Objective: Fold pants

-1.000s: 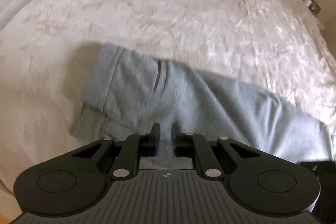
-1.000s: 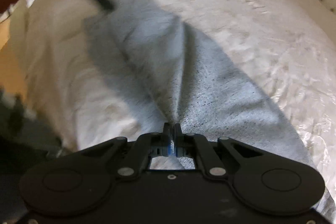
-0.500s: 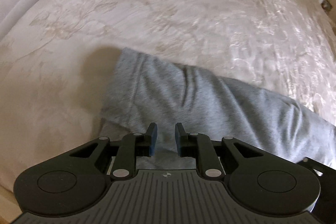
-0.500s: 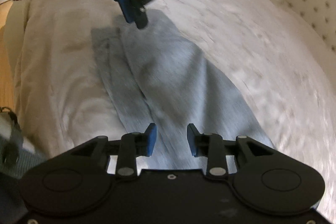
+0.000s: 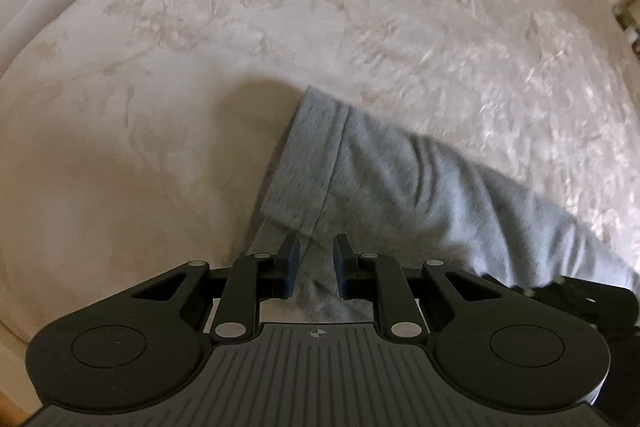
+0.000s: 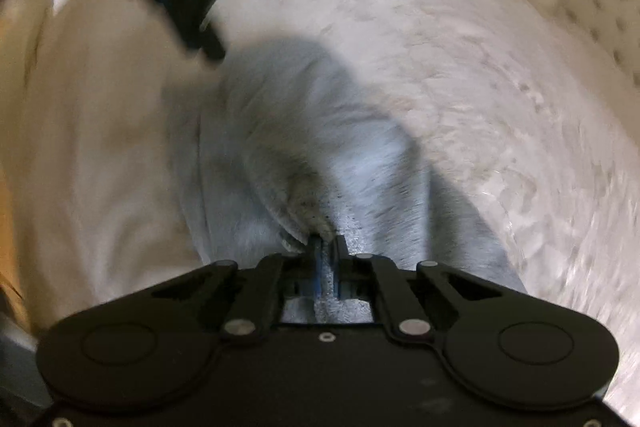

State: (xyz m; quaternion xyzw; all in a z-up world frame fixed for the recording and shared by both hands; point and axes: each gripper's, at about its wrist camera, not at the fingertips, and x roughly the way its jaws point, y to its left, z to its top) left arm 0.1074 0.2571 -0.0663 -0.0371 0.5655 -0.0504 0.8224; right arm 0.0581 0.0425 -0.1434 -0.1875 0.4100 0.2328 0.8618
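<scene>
Grey pants (image 5: 400, 183) spread on cream bed cover (image 5: 280, 27), cuff end folded over. Left hand-held gripper (image 5: 314, 261) parted over fabric near the cuff, pads clear of cloth. Right hand-held gripper (image 6: 326, 255) clenched on a pinched ridge of pants; view blurred.
</scene>
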